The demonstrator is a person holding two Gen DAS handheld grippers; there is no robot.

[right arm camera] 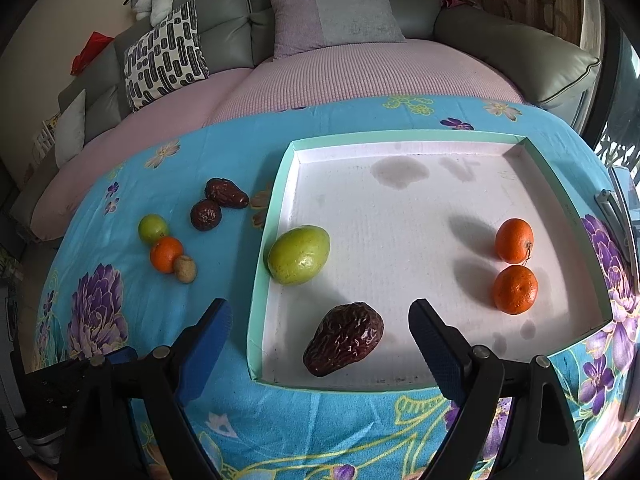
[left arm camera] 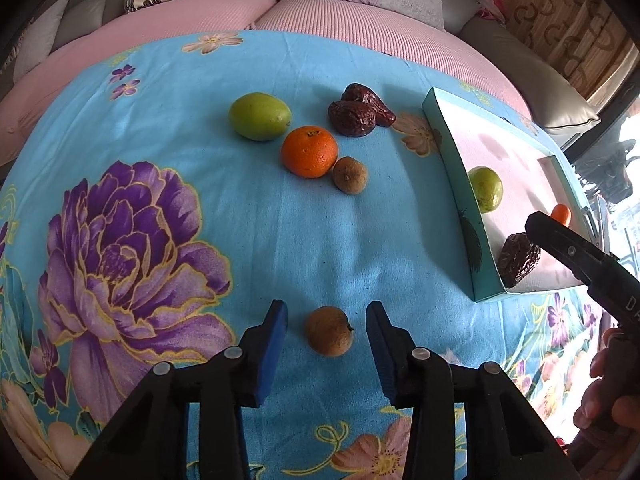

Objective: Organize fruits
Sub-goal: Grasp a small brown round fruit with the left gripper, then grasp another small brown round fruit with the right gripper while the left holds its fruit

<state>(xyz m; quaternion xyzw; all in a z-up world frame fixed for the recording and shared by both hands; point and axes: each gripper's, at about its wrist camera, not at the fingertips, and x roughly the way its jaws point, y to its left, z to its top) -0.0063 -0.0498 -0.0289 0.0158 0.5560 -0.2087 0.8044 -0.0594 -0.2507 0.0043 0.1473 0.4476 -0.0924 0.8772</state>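
Biggest risk is w/ the teal tray (right arm camera: 280,184): it sits on a soft floral cloth (left arm camera: 280,240), so a gripper bumping its low wall could shove or tilt it and roll the fruit inside. In it: green fruit (right arm camera: 299,255) by the left wall, wrinkled dark date (right arm camera: 344,339) near the front, two mandarins (right arm camera: 515,264) at right. Right gripper (right arm camera: 320,344) hangs over the date, jaws wide apart, holding nothing. Left gripper (left arm camera: 326,338) also wide open, empty, straddling a small round brown fruit (left arm camera: 329,331) on the cloth; it could roll or squirt out if squeezed off-centre. More loose fruit lies beyond.
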